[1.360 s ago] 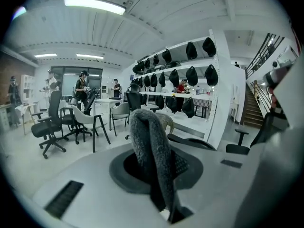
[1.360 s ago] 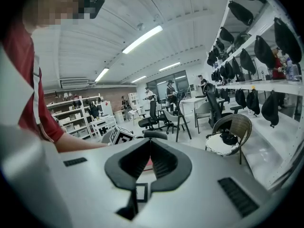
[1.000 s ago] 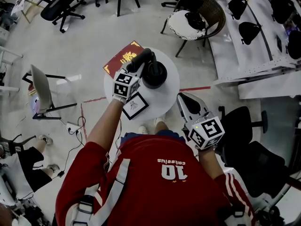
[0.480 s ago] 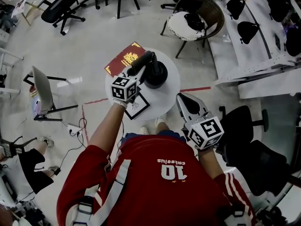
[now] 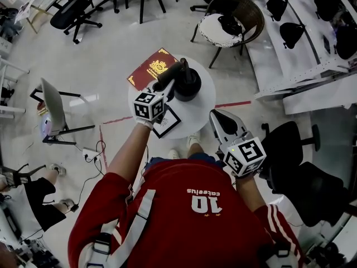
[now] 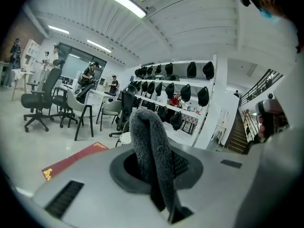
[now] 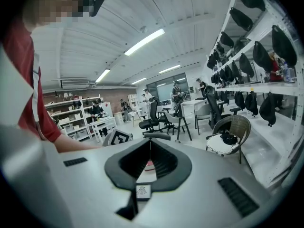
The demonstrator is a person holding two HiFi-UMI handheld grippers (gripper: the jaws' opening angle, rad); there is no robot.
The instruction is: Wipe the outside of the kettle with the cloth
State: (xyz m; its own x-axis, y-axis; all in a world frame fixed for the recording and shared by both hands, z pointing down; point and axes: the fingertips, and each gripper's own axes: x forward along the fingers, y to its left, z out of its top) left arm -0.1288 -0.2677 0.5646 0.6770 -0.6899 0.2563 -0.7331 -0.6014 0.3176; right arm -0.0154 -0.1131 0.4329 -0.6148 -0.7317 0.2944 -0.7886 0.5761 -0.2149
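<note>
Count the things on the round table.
3: black kettle toward the far side, red book over the far-left edge, framed picture at the near edge. The left gripper may hide more.

Kettle (image 5: 187,87) partly hidden
The cloth (image 5: 169,76) blocks its left side; the little frame's (image 5: 167,123) print is too small to read.

we read a white 10 on the person's red shirt (image 5: 167,222); the small word above it is unclear to us.

Head view looks steeply down; gripper views apparently face level.
</note>
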